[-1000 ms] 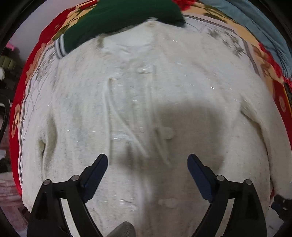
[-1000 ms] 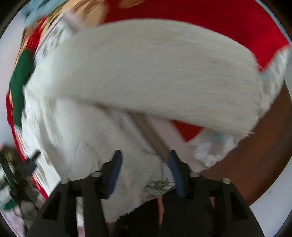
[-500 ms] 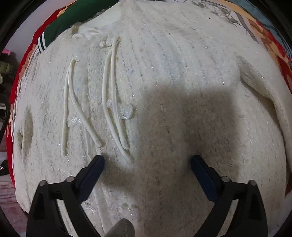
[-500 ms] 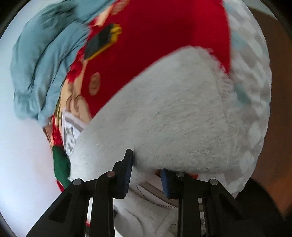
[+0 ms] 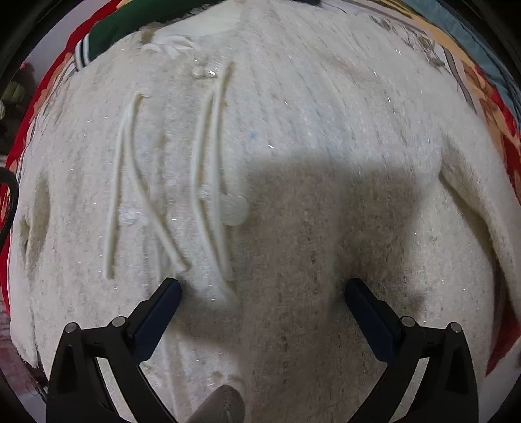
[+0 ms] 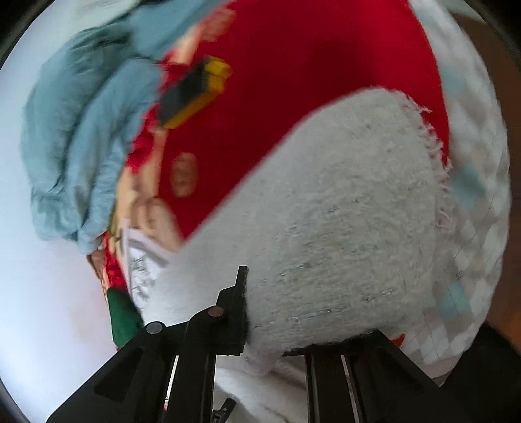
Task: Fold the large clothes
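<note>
Handling a thick, floppy cream sweater [image 5: 325, 162] that sags wherever you leave it unsupported
Your right tongs [image 6: 260, 325] pinch its sleeve; your left tongs [image 5: 262, 293] hover spread, so grip seams

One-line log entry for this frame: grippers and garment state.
left gripper: open, over cream sweater front | right gripper: shut on sweater sleeve, lifted | sweater lies on red blanket

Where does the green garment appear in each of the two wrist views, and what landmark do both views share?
Left wrist: the green garment lies at the top left, beyond the collar of the white sweater.
Right wrist: the green garment is a small patch at the lower left, beside the left finger of the right gripper.
Shared landmark: the red patterned blanket under the sweater.
</note>
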Demonstrator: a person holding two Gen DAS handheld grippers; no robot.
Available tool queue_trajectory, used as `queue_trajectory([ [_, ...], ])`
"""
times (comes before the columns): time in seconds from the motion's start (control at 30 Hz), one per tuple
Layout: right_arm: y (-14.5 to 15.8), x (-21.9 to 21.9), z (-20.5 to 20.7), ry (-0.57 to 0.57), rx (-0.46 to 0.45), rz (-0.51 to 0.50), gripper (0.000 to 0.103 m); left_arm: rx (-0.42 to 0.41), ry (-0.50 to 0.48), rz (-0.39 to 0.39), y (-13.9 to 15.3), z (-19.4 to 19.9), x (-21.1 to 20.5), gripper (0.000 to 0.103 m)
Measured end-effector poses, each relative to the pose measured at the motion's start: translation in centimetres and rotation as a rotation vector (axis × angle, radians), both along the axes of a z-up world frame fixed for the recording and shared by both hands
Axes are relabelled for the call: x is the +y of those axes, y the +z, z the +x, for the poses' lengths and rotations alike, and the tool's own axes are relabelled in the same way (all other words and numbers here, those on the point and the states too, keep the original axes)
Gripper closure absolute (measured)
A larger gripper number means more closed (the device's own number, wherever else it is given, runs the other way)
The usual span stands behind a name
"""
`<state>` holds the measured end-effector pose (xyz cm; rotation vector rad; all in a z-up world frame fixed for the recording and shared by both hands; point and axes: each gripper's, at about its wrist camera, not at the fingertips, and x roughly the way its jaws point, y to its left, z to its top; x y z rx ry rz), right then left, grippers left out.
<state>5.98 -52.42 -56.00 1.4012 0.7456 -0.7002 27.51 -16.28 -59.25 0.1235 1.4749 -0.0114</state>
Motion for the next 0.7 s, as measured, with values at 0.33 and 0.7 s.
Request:
queue_trajectory([
  [0.33,11.7,7.9,13.9,0.432,-0.040,-0.304,0.091,-0.124,0.164,0.039,8.1,2.3,8.4,0.000],
  [0.7,8.3,44.0,32.4,1.344,0.085,-0.705,0.091,-0.163,0.505,0.189,8.9,-0.5,30.7,0.000],
])
